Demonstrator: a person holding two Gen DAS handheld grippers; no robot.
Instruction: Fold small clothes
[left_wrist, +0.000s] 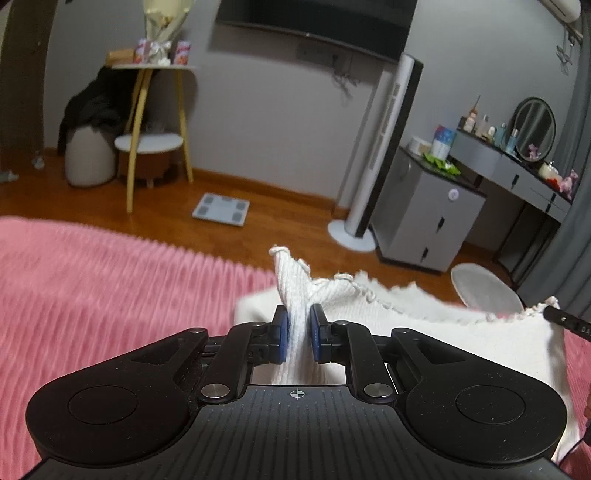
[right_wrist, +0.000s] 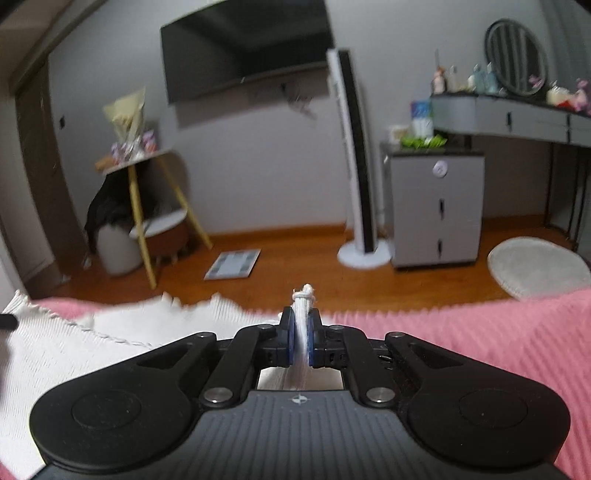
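Both grippers are clamped on the same white knit garment (left_wrist: 369, 302), which sits on the pink fuzzy blanket (left_wrist: 110, 295) covering the bed. The left gripper (left_wrist: 299, 332) has its blue pads pinched on a bunched-up fold of the fabric, with a scalloped corner poking up above the fingertips, and the rest of the piece stretches off to the right with its wavy trimmed edge lifted a bit off the blanket. The right gripper (right_wrist: 301, 336) is squeezed nearly all the way together on a thin pinch of the garment's edge, with a little knotted bit of trim sticking out past the tips. From the right wrist view the cloth (right_wrist: 74, 339) spreads out to the left over the blanket, and a dark tip at the far left edge looks like the other gripper, though it's too cut off to be sure. Nothing sits between the grippers and the fabric, the bed around it is just blanket. Past the foot of the bed there's wood floor with a bathroom scale (left_wrist: 221, 209) lying on it, a tall white tower fan (left_wrist: 384, 147), a grey cabinet (left_wrist: 424, 210) beside a vanity desk with a round mirror (left_wrist: 534, 125) and bottles, and a round pale rug (right_wrist: 535, 267). A TV (right_wrist: 247, 48) hangs on the wall, and to the left there's a two-tier side table (left_wrist: 155, 110) with a bouquet on top and dark clothing draped near it.
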